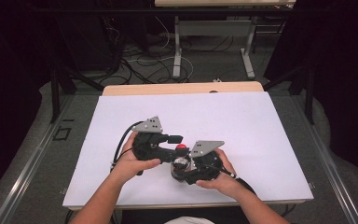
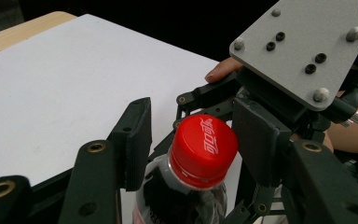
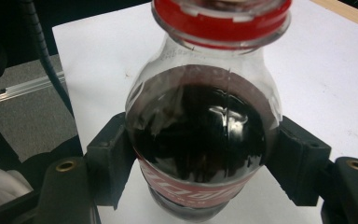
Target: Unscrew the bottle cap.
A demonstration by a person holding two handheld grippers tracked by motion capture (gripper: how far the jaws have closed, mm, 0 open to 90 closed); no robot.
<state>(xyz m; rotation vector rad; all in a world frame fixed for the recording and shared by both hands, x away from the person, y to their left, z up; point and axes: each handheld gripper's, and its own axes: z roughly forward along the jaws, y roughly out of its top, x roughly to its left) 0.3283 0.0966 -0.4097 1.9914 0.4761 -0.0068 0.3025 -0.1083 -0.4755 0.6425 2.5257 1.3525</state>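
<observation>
The bottle [image 3: 200, 135] of dark drink stands on the white sheet [image 1: 242, 121] near the person's edge. The right gripper [image 3: 200, 163] clamps its body. The left gripper [image 2: 191, 140] has its pads on both sides of the red cap [image 2: 204, 150], not pressing it.

A wooden table [image 1: 182, 88], its bare edge visible along the far side at upper centre of the high view, carries a large white sheet [image 1: 242, 126] covering nearly its whole top.
</observation>
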